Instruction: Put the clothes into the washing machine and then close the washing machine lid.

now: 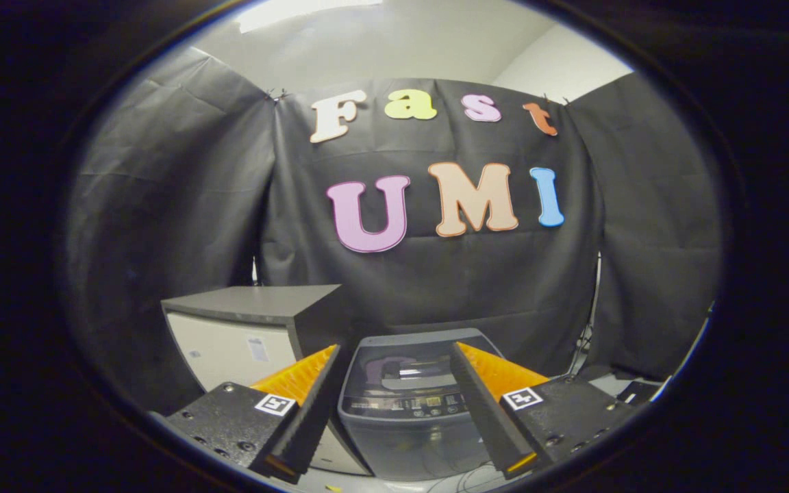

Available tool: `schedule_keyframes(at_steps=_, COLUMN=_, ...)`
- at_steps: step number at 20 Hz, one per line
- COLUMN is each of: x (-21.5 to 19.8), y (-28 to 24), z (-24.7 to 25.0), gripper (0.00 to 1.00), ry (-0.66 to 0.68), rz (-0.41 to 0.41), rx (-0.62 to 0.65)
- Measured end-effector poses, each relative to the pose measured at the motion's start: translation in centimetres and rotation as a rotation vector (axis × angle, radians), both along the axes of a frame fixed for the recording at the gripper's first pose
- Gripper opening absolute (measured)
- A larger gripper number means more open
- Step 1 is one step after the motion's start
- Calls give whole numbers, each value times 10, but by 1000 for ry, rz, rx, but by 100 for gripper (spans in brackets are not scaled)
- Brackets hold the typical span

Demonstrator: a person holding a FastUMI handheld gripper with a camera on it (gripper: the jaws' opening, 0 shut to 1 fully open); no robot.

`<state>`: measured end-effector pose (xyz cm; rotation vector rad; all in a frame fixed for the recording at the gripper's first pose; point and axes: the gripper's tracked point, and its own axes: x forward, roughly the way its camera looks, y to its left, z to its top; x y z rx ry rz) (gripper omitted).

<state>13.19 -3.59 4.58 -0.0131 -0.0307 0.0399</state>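
I am holding my gripper [394, 383] with its fingers spread wide and empty, framing the washing machine [405, 418] that is sitting, lid down, beside a cabinet [244, 335].

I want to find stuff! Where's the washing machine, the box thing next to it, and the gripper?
washing machine [405, 400]: gripper view, on its control panel, beyond the fingers.
box-shaped cabinet [257, 305]: gripper view, on its dark top.
gripper [394, 356]: gripper view, midway between its fingertips, open and holding nothing.
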Motion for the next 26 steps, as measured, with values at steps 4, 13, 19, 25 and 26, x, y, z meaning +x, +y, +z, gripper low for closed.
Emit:
schedule_keyframes(at_steps=4, x=-10, y=-17, z=-3, gripper=95, ry=-6, rz=4, rx=-5)
schedule_keyframes(at_steps=13, x=-19, y=-9, z=6, gripper=96, ry=-35, rz=54, rx=68)
schedule_keyframes(at_steps=19, x=-18, y=-4, z=4, gripper=96, ry=-40, rz=76, rx=91)
schedule_keyframes(at_steps=25, x=-17, y=-14, z=6, gripper=96, ry=-55, rz=55, rx=81)
schedule_keyframes(at_steps=26, x=-16, y=-18, z=6, gripper=96, ry=-55, rz=47, rx=88)
